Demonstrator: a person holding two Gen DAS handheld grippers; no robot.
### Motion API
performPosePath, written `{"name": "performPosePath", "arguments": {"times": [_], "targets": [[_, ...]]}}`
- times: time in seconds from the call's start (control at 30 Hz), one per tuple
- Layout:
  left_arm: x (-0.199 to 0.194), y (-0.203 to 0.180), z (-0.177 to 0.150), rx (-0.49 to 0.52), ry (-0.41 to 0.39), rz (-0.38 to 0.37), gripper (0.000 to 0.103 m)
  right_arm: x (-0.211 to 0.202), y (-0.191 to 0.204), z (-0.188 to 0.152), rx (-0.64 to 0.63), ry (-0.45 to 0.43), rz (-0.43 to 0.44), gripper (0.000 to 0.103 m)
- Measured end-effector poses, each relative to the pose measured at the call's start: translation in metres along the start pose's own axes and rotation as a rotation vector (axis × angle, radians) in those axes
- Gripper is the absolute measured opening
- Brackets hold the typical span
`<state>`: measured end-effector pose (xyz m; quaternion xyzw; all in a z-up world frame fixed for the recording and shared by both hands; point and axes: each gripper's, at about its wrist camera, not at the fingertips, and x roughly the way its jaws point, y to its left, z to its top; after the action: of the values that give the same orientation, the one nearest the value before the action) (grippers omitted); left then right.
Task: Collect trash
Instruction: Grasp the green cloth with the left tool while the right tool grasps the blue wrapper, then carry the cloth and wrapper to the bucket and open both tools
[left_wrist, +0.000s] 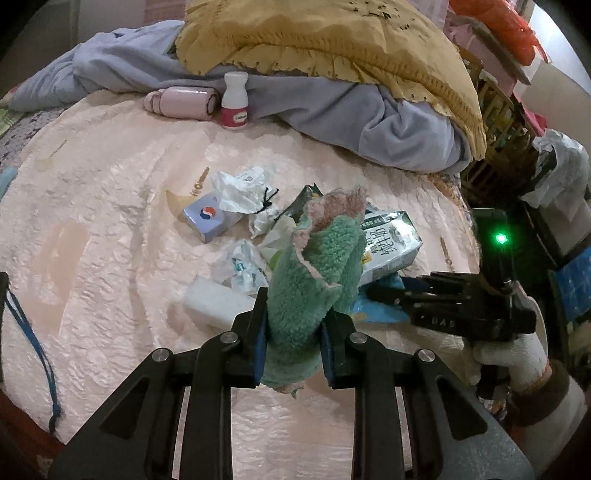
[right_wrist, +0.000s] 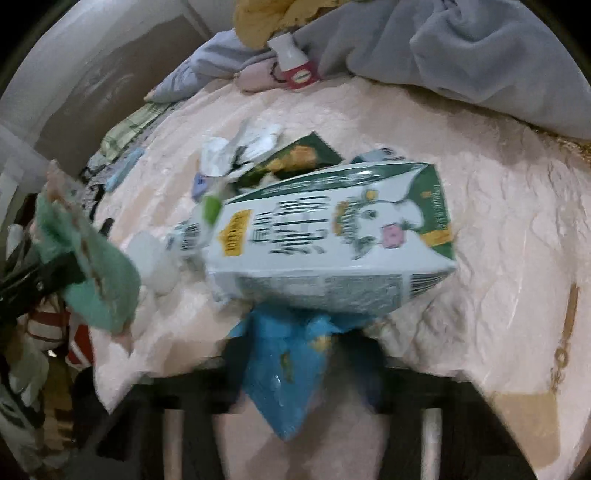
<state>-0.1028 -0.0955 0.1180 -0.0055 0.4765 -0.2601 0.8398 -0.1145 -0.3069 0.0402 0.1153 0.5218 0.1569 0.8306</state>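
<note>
Nearest my left gripper (left_wrist: 291, 332): a green fleece rag (left_wrist: 314, 273), clamped between both pads and standing up ahead of the fingers, clear of the bedcover. My right gripper (right_wrist: 295, 354) has a blue plastic wrapper (right_wrist: 284, 369) between its fingers; that view is smeared, so I cannot tell whether the jaws are actually clenched on it. The wrapper's far end lies under a milk carton (right_wrist: 332, 236), which rests on its side directly ahead.

Judgement on the step in hand: draw the wrapper back low and slowly so the carton slides off rather than tipping, and keep the rag pinched and lifted away from the pile.

Remaining litter sits ahead of the left fingers: crumpled white paper (left_wrist: 240, 192), a small blue box (left_wrist: 210, 216) and a white block (left_wrist: 218, 302).

Surface: a quilted pink bedspread (left_wrist: 110, 221), soft and wrinkled. Beyond, a grey blanket (left_wrist: 332, 110), a yellow pillow (left_wrist: 314, 37) and a white bottle (left_wrist: 235, 101). A bin with a white liner (left_wrist: 554, 173) stands off to the right.
</note>
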Motion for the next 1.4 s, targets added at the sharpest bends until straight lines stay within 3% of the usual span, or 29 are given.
{"name": "performPosePath", "arguments": {"times": [0.07,0.4,0.47,0.5,0.53,0.6,0.8,0.87,0.9,1.13,1.4], "targets": [[0.0,-0.005,-0.001,0.007,-0.002,-0.014,0.021,-0.013,-0.001,-0.008,-0.012,-0.012,-0.014,0.017],[-0.003,-0.045,-0.009,0.039,0.011,-0.092,0.021,-0.108,-0.033,-0.094,-0.022,0.012,-0.068,0.018],[-0.004,-0.055,-0.012,0.049,0.013,-0.095,0.021,-0.122,-0.037,-0.099,-0.012,-0.038,-0.154,0.045],[-0.004,-0.058,-0.013,0.054,0.013,-0.094,0.021,-0.125,-0.037,-0.099,0.001,-0.053,-0.155,0.074],[-0.004,-0.062,-0.014,0.058,0.014,-0.094,0.021,-0.126,-0.037,-0.099,0.026,-0.073,-0.126,0.088],[-0.004,-0.069,-0.017,0.069,0.016,-0.095,0.021,-0.122,-0.031,-0.096,0.045,-0.086,-0.101,0.088],[-0.003,-0.075,-0.022,0.067,0.029,-0.098,0.021,-0.073,-0.013,-0.076,0.009,-0.027,-0.194,0.087],[-0.006,-0.077,-0.023,0.068,0.026,-0.103,0.021,-0.069,-0.009,-0.077,-0.044,-0.057,-0.258,0.048],[-0.007,-0.078,-0.023,0.071,0.024,-0.107,0.021,-0.074,-0.012,-0.081,-0.039,-0.065,-0.24,0.042],[-0.013,-0.102,-0.025,0.101,0.021,-0.154,0.021,-0.136,-0.014,-0.119,-0.018,-0.125,-0.152,0.041],[-0.013,-0.16,-0.027,0.155,0.039,-0.235,0.021,-0.193,-0.039,-0.163,0.081,-0.228,-0.209,0.041]]}}
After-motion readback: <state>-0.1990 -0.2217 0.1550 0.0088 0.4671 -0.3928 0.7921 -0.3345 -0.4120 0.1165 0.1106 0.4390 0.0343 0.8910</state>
